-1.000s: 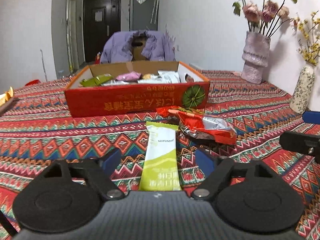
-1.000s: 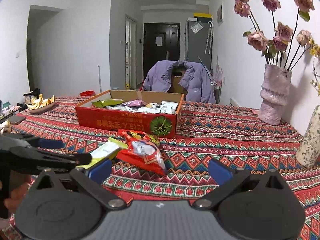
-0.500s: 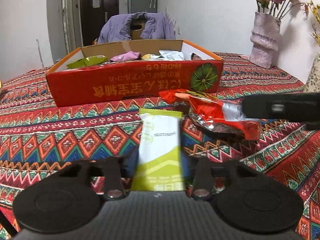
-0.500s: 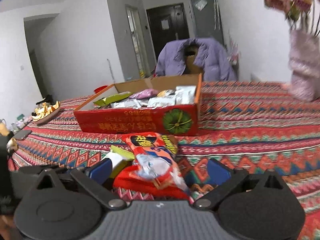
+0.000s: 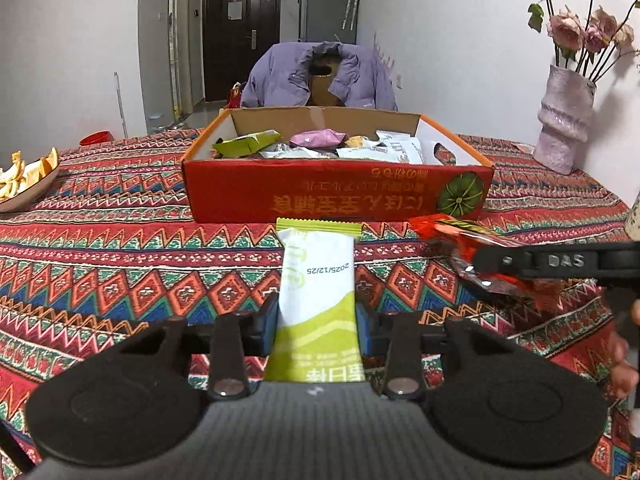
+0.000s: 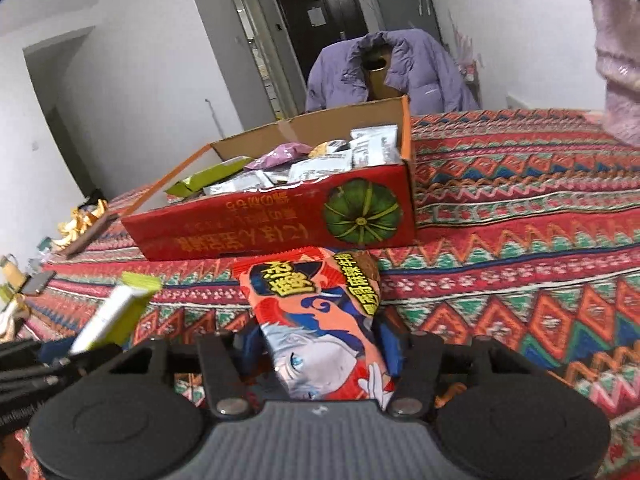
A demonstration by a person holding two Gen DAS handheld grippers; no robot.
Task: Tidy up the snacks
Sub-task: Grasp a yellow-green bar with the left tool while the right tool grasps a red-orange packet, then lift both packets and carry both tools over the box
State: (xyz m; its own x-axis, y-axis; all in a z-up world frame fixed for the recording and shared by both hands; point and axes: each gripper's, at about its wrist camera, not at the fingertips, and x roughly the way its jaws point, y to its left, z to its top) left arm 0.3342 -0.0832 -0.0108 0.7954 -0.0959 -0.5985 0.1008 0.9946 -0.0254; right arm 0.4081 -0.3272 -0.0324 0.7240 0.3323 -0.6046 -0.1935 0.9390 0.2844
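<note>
On the patterned cloth, near edge: two loose snack packets, each between a pair of tongs, just short of the red box.

Green-and-white packet (image 5: 318, 300): long and narrow, date stamp on its white part, pointing toward the box; lower end clamped, far end near the box's front wall.

Left gripper (image 5: 318, 320): pinched tight on the green-and-white packet — pads pressed against both long edges.

Red packet (image 6: 320, 320): cartoon face and yellow lettering, lying lengthwise toward the box, top edge close under the front wall; just to the right of the green-and-white packet.

Right gripper (image 6: 322, 344): jaws closing, narrowed around the red packet, blue pads at both its sides; firm contact cannot be told from the frames.

Red box (image 5: 336, 196): open cardboard tray, green pumpkin picture on the front wall, printing upside down; holds a green packet (image 5: 248, 142), a pink packet (image 5: 316, 138) and several white ones, heaped loosely.

Cloth (image 5: 120, 272): red zigzag and diamond bands, covering the whole table.

Far left: dish of yellow peel (image 5: 24, 176) at the table's edge.

Far right: pale ribbed vase (image 5: 564, 120) with faded pink roses, by the wall.

Behind the box: purple jacket (image 5: 320, 76) draped over a chair — dark door beyond.
</note>
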